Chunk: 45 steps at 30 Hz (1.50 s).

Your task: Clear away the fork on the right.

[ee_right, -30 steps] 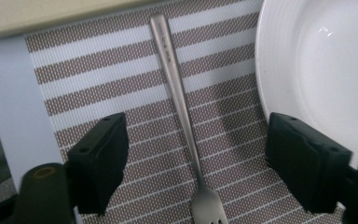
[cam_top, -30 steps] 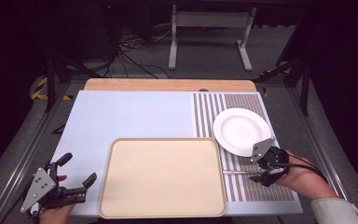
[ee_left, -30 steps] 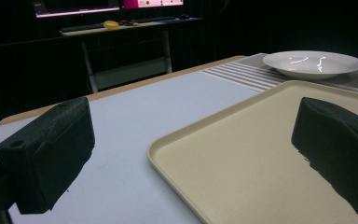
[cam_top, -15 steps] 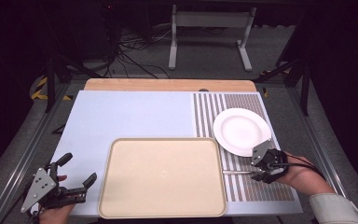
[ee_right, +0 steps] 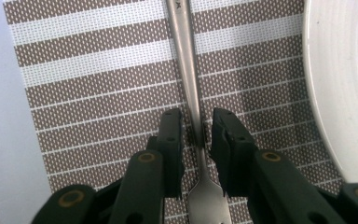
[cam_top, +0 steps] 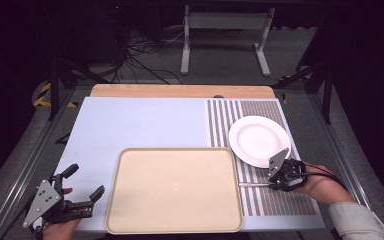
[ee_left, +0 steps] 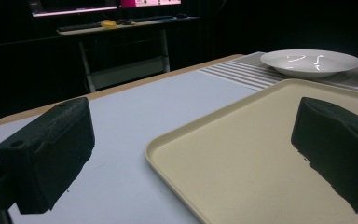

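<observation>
Just starting. Fork [ee_right: 191, 84] flat on the striped mat [cam_top: 280, 202], just beside the white plate [cam_top: 259, 140], not picked up yet. Right claw [ee_right: 198, 116] down over the fork's thin neck, one jaw on each side. Jaws just now closing in, with the fork between them and a thin gap on each side, so no real grip yet. Left claw [cam_top: 86, 180] wide open and empty, near the front left corner of the tray [cam_top: 125, 200] on the worktop [cam_top: 130, 120]. Nothing on the tray or the plate. Left to do: squeeze, lift, carry the fork somewhere.

Hard to see: fork's prongs tucked under the right claw from above, and cut off at the bottom edge in the right gripper view. Handle end cut off at the top there too.
</observation>
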Each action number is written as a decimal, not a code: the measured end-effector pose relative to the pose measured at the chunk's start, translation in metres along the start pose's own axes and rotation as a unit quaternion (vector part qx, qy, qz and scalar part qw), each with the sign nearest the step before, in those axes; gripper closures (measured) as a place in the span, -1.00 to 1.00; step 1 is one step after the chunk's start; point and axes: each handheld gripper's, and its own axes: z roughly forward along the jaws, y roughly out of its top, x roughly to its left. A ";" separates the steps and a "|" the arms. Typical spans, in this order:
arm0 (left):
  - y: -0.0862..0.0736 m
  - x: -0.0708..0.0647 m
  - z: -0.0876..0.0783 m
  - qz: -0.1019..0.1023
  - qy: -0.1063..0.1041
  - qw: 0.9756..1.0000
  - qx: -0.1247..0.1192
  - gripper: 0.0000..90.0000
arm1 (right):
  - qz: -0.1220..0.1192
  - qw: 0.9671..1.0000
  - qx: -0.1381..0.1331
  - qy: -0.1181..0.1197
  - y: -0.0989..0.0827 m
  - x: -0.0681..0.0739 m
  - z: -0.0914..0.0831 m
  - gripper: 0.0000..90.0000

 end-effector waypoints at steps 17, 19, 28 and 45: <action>0.000 0.000 0.000 0.001 -0.002 1.000 0.001 -0.99 | -0.019 0.999 0.020 0.018 0.001 -0.001 0.003 0.87; 0.000 0.000 0.000 0.000 -0.002 1.000 0.002 -0.99 | -0.022 0.999 0.015 0.018 0.001 -0.002 0.004 0.87; 0.000 0.000 0.000 0.001 -0.003 1.000 0.004 -0.99 | -0.020 1.000 0.012 0.016 0.000 -0.001 0.004 0.88; 0.000 0.000 0.000 0.000 -0.003 1.000 0.004 -0.99 | -0.028 0.999 0.016 0.015 0.001 0.000 0.004 0.91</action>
